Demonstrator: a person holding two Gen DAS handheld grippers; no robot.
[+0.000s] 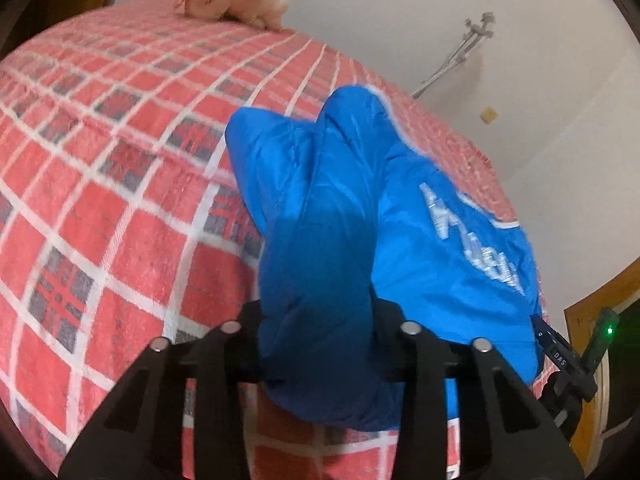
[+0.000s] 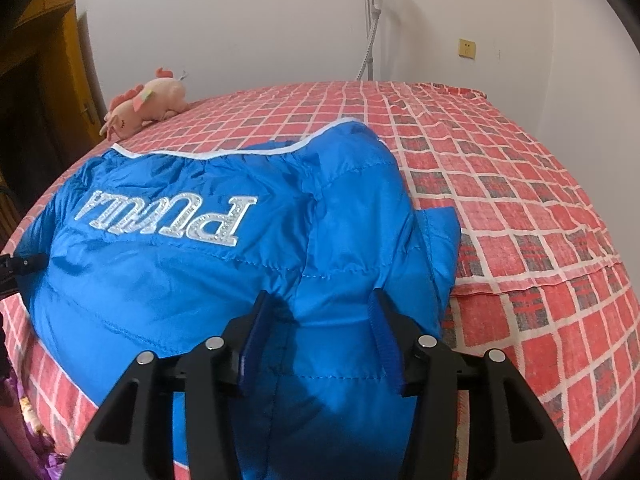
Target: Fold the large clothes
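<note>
Right wrist view: the puffy blue quilted nylon jacket (image 2: 224, 264) (silver lettering, white-piped hem) lies bunched at the near edge of the red checked bedspread (image 2: 520, 208). Both the right gripper (image 2: 320, 336) and left gripper (image 1: 320, 344) pinch its folds, with open bedspread beyond.

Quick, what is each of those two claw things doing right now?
Left gripper: closed on a bunched fold of the puffy blue quilted jacket.
Right gripper: fingers closed around a thick wad of the same jacket.

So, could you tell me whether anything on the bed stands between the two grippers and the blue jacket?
Nothing visible does. The blue jacket already sits bunched between the fingers of both the left gripper and the right gripper. The plush toy lies apart from it at the far edge of the bed.
</note>
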